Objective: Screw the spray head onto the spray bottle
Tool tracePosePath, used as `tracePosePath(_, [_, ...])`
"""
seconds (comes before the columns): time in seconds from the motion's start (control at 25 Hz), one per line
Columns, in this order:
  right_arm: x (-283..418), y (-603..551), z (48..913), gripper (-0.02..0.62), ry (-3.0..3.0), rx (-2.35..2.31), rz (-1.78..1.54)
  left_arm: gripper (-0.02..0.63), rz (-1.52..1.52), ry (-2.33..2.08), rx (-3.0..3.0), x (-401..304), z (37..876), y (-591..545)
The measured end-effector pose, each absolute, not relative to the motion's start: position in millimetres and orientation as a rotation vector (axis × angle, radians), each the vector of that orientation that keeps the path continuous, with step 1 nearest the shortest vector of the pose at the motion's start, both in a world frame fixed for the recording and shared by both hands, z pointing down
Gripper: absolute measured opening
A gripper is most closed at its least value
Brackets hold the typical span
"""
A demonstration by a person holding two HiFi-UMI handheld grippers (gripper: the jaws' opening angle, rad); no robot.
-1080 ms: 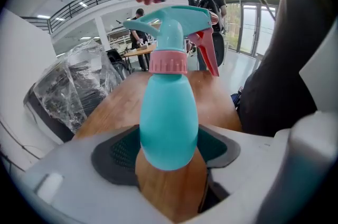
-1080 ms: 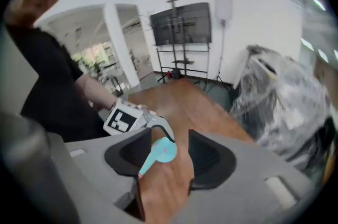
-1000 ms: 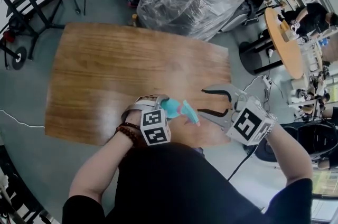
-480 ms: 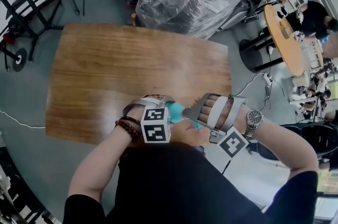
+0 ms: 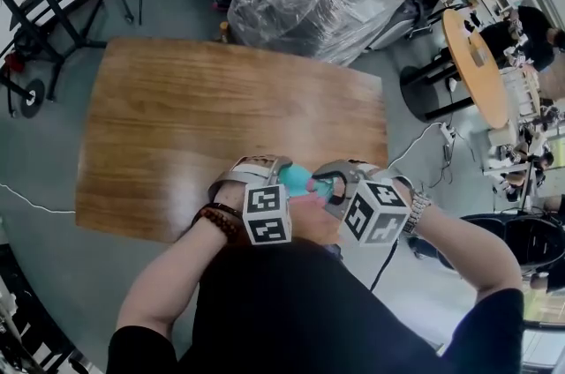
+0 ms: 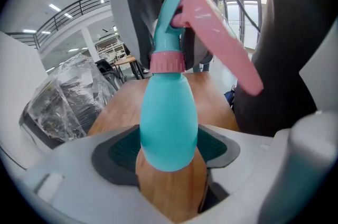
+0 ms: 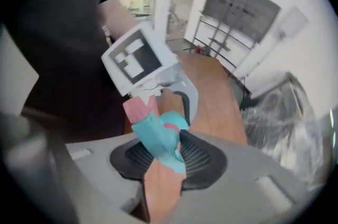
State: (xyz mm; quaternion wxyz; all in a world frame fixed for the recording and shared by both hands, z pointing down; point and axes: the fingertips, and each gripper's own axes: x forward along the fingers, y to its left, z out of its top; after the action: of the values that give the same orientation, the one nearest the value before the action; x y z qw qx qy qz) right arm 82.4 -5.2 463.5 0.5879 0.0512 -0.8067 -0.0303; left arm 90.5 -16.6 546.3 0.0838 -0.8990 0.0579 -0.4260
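Left gripper view shows the left gripper (image 6: 169, 157) clamped on the spray bottle (image 6: 168, 112) above the near edge of the table (image 5: 221, 108); the right gripper (image 7: 168, 159), its jaws having just been closing, pinches the spray head (image 7: 156, 138). Best to twist gently, bottle steady, collar (image 6: 168, 62) square

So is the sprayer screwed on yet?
Done: the spray head sits on the spray bottle, pink collar at the neck. In hand: left gripper holds the bottle; right gripper has just been closing its jaws on the head. Still to do: twisting it tight; tightness isn't visible.
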Motion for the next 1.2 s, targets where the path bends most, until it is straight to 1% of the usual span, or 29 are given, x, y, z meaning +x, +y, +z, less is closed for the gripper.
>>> tracePosePath(0.24, [93.6,-27.0,476.9,0.121,-1.827,0.619,0.845,0.359,-1.321,0.359,-2.612,88.0,555.7,-30.7])
tracePosePath(0.32, [95.8,-27.9,481.6,0.121,-1.8,0.712,1.056,0.358,-1.335,0.383,-2.607,87.9,559.8,-30.9])
tracePosePath(0.36, [96.3,-28.5,482.1,0.123,-1.8,0.735,1.108,0.359,-1.331,0.388,-2.614,88.3,560.4,-30.7])
tracePosePath(0.44, [96.9,-31.1,478.6,0.128,-1.827,0.748,1.101,0.359,-1.31,0.392,-2.643,90.3,559.0,-30.6])
tracePosePath(0.6, [97.8,-47.9,451.4,0.181,-1.951,0.758,0.9,0.359,-1.231,0.441,-2.771,87.4,557.3,-38.5])
tracePosePath(0.88, [110.8,-59.3,430.3,0.183,-2.045,0.858,0.737,0.36,-1.052,0.746,-2.975,59.0,570.5,-82.3])
tracePosePath(1.2, [106.8,-60.0,431.8,0.173,-2.124,0.952,0.534,0.362,-0.956,1.029,-3.052,37.4,598.4,-125.6])
